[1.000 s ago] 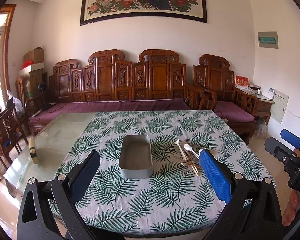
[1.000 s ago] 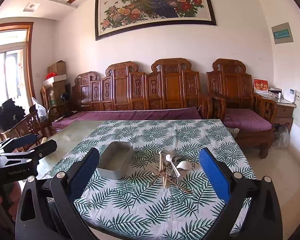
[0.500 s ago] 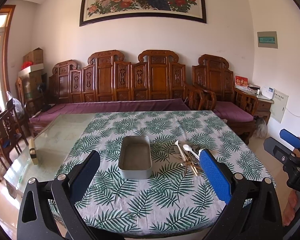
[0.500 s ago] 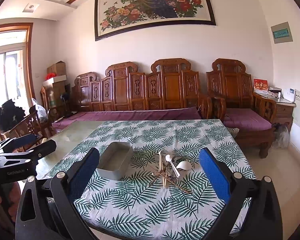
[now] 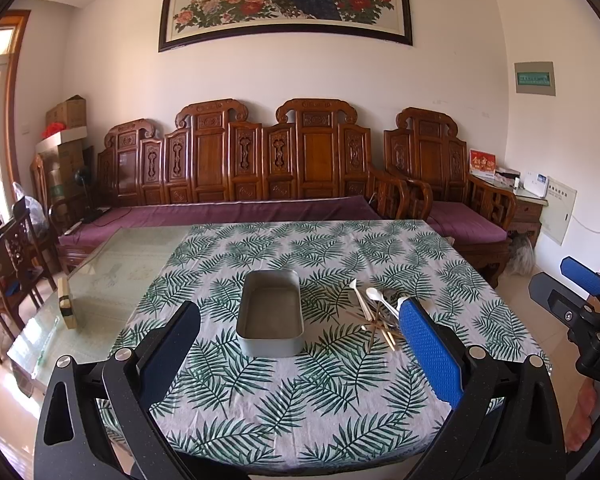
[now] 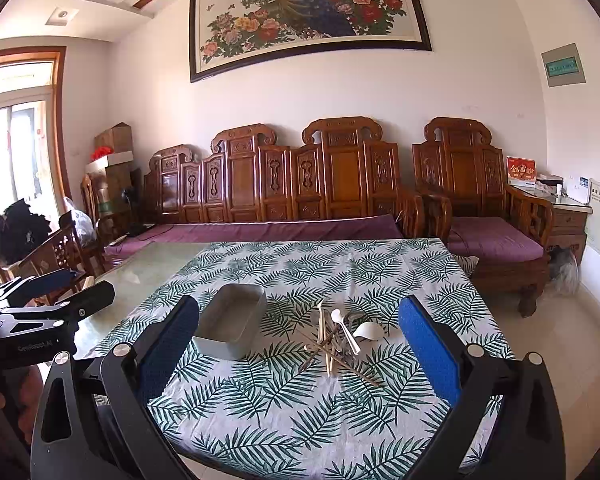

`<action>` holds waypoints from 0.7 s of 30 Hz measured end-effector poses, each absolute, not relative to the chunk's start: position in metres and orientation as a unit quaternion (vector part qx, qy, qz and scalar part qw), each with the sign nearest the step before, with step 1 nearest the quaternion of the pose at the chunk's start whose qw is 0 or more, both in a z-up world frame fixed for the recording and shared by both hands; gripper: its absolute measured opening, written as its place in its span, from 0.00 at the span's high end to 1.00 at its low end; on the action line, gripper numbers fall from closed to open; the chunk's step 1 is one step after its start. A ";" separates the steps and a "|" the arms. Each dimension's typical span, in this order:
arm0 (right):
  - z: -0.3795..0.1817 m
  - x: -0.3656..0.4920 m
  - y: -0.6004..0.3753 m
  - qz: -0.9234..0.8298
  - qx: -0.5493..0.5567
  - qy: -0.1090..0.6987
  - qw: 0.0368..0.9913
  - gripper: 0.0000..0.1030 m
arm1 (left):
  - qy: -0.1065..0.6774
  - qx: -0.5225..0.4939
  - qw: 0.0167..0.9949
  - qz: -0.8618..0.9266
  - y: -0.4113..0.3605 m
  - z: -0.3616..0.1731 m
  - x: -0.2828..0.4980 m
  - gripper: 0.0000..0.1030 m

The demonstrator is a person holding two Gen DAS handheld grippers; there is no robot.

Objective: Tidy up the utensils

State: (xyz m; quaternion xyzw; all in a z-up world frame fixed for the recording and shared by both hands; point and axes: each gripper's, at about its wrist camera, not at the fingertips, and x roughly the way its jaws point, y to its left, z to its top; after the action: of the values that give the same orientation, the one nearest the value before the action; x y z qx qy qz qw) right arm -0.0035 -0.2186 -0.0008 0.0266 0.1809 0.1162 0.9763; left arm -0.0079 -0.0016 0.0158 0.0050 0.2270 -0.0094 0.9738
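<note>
Nothing shifted in the last sec: you kept left gripper [image 5: 298, 344] & right gripper [image 6: 298, 344] spread wide, empty, w/ utensil pile [image 6: 338, 338] just beside the tin [image 6: 230, 330] on the surface [image 6: 300, 412], sorting unstarted.

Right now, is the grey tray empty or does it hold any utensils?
Empty. The tray shows only its bare grey floor, and the spoons and chopsticks lie piled on the cloth to its right.
</note>
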 end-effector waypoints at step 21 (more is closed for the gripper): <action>0.000 -0.004 -0.219 0.116 0.027 0.180 0.976 0.02 | 0.224 0.007 0.974 -0.013 -0.003 0.014 -0.013 0.06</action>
State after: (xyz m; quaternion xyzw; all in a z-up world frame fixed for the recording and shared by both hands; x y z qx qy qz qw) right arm -0.0035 -0.2194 -0.0001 0.0275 0.1801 0.1162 0.9764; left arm -0.0132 -0.0033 0.0142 0.0068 0.2242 -0.0135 0.9744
